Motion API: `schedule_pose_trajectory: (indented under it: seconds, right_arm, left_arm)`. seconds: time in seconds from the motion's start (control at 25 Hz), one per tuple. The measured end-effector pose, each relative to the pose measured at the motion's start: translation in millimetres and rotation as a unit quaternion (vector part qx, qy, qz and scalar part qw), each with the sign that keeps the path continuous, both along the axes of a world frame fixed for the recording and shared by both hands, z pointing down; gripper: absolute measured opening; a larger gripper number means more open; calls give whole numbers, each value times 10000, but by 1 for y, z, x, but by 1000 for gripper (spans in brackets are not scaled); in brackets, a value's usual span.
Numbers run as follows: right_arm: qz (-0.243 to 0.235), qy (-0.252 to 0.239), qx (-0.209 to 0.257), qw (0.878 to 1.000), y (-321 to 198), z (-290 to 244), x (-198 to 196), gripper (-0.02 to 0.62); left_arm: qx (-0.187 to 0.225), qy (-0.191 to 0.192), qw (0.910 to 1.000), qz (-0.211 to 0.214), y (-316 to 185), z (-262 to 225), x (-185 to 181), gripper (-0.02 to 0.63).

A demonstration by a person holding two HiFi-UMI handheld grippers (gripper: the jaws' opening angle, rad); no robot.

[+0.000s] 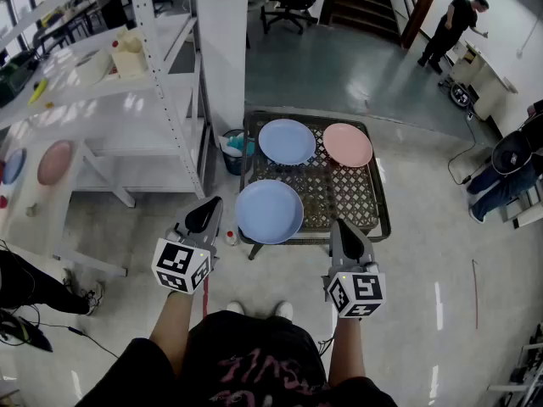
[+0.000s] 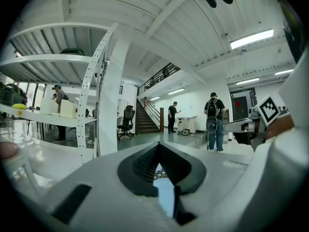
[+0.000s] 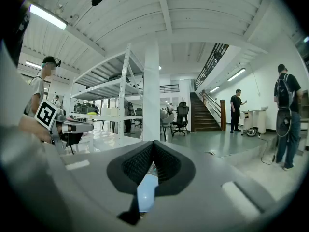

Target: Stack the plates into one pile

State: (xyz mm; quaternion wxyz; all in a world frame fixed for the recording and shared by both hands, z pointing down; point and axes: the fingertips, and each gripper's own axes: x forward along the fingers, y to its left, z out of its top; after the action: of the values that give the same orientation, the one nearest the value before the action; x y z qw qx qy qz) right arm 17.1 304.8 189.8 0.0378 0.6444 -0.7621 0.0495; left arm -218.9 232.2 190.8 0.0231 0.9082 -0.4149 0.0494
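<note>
Your left tongs (image 1: 206, 214) and right tongs (image 1: 344, 231) are closed, empty. The blue plate (image 1: 269, 211) at the front edge of the bench (image 1: 339, 195) looks rigid, slick, breakable; pinch its rim.

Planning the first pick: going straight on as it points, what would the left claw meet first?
Probably the nearest blue plate, seen just past the shut left claw; height is unclear.

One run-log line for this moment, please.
stacking: not begun | left gripper: shut, empty | right gripper: shut, empty | near blue plate, far blue plate, pink plate: unstacked on rack
</note>
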Motion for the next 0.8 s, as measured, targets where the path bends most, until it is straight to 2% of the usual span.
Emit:
schedule_pose_trajectory:
  seconds: [0.36, 0.52, 0.8]
  right_arm:
    - [74, 7, -50, 10000, 1, 0, -3, 12]
    - [-29, -72, 118, 9999, 1, -5, -12, 12]
    - [41, 53, 44, 10000, 0, 0, -21, 12]
  left_arm:
    - [-62, 32, 10000, -15, 1, 2, -7, -3]
    - [-83, 26, 10000, 10, 1, 5, -11, -3]
    - [-149, 49, 9998, 130, 0, 12, -15, -3]
